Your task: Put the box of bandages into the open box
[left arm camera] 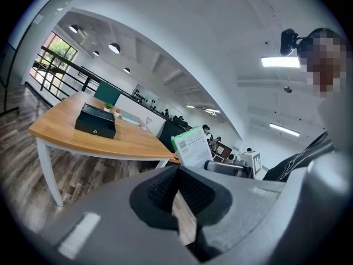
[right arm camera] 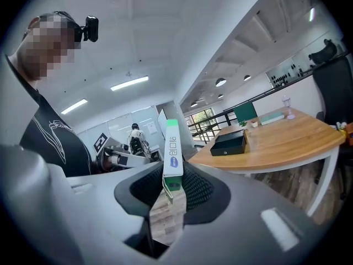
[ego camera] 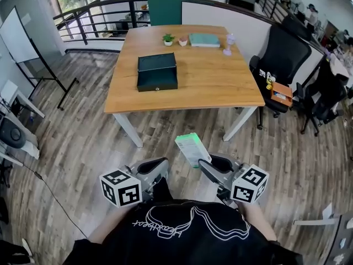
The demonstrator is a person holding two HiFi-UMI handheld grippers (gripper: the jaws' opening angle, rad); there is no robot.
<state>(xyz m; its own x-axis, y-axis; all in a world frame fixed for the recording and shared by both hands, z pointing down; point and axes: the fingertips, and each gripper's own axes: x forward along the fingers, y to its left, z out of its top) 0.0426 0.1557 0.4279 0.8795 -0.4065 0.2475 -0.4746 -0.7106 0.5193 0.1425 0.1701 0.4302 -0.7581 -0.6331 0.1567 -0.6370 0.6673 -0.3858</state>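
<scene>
The box of bandages (right arm camera: 172, 148) stands on its narrow edge between the jaws of my right tool (right arm camera: 172, 184), which is clenched on its lower end. My left tool (left arm camera: 176, 173) just beside it is pressed together with nothing inside. Both tools are over the wooden floor (ego camera: 83, 131), well apart from the wooden worktop (ego camera: 220, 76) ahead, where the black box (ego camera: 157, 72) lies near the middle, and a black office chair (ego camera: 284, 59) stands at the worktop's right.

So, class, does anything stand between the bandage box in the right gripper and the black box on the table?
Nothing visible stands between the bandage box and the black box, though its lid looks shut.
</scene>
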